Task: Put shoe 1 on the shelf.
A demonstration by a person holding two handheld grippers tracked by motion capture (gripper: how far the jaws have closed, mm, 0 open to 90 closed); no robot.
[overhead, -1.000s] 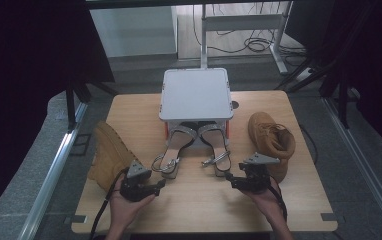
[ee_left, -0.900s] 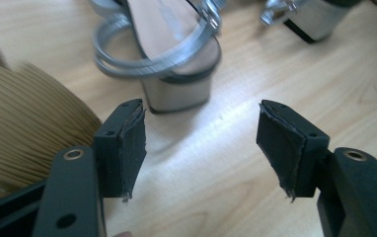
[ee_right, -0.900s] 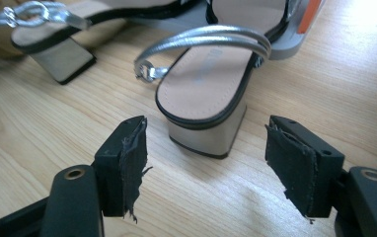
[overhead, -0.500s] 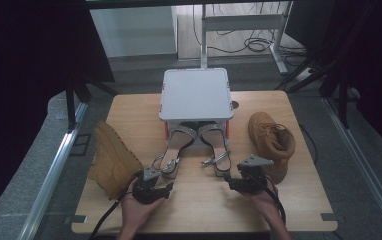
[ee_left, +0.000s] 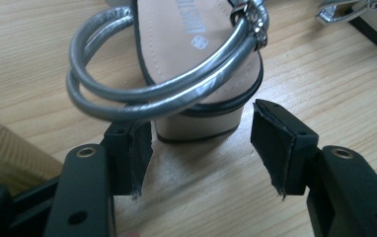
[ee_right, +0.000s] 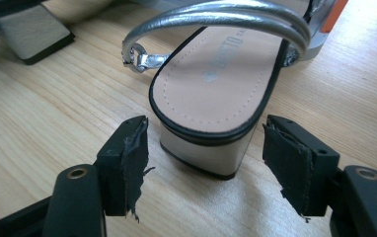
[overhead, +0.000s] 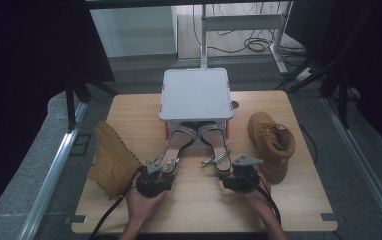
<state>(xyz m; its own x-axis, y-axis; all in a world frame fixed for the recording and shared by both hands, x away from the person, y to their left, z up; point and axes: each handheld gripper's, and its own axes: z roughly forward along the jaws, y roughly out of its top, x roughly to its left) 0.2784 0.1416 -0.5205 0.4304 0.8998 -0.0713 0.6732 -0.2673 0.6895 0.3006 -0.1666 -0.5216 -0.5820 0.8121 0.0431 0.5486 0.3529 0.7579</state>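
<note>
Both claws have dropped closer to the sandals since before: our left claw (ee_left: 204, 148), closing a bit, straddles the left sandal (ee_left: 196, 44) heel ungripped; right claw (ee_right: 206, 163) open around the right sandal (ee_right: 216, 84) heel, mid-table (overhead: 189, 210).

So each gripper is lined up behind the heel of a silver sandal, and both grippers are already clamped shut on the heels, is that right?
Not quite. Each gripper is lined up behind a sandal heel, but neither is clamped. In the left gripper view the left gripper stands open around the left sandal heel; in the right gripper view the right gripper stands open behind the right sandal heel.
</note>
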